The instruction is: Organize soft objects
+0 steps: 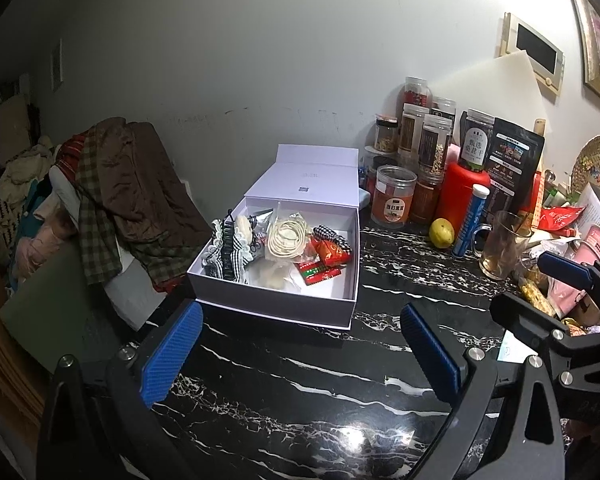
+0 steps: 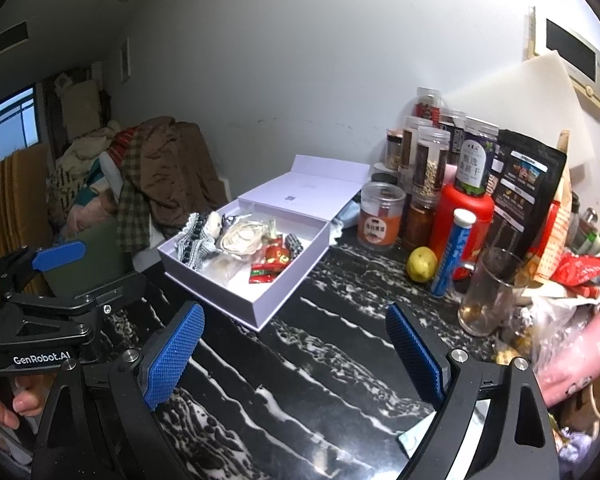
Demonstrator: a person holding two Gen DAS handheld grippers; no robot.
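An open pale lilac box point(image 1: 276, 300) point(image 2: 260, 308) stands on the black marble table with its lid point(image 1: 312, 184) folded back. Inside lie a black-and-white frilled cloth point(image 1: 230, 256) point(image 2: 194, 246), a cream coil in a clear bag point(image 1: 286, 238) point(image 2: 240, 238), a gingham bow point(image 1: 332, 236) and red packets point(image 1: 324, 264) point(image 2: 274, 262). My left gripper point(image 1: 300, 312) is open and empty just in front of the box. My right gripper point(image 2: 294, 314) is open and empty, near the box's front right corner. Each gripper shows at the edge of the other's view.
Jars point(image 1: 394, 196), a red bottle point(image 1: 462, 196), a blue tube point(image 1: 470, 220), a lemon point(image 1: 441, 233) and a glass mug point(image 1: 500, 246) crowd the back right. Bags and packets pile at the right edge. Clothes point(image 1: 128, 184) are heaped on a seat to the left.
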